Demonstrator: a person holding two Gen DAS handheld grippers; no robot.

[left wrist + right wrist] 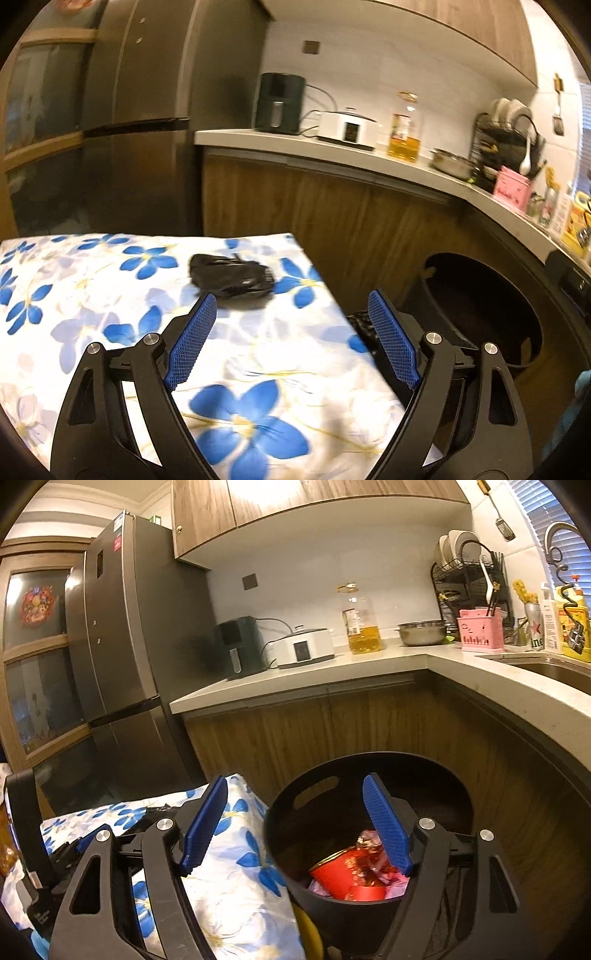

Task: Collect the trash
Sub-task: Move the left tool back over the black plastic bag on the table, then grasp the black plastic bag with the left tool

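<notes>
My left gripper (290, 304): jaws spread wide, nothing between pads, hovering over floral-cloth surface (110, 295). Crumpled black bag (231, 275) lies on cloth just beyond left fingertip, not touched. My right gripper (295, 788): jaws released, empty, poised above black bin (288, 834) standing just beside surface edge. Bin holds red cup (332, 875) and pink wrappers (369, 840). Beyond: wood-front cabinets, kitchen counter (369, 664) with oil bottle (362, 627); fridge (118, 646) at far left
</notes>
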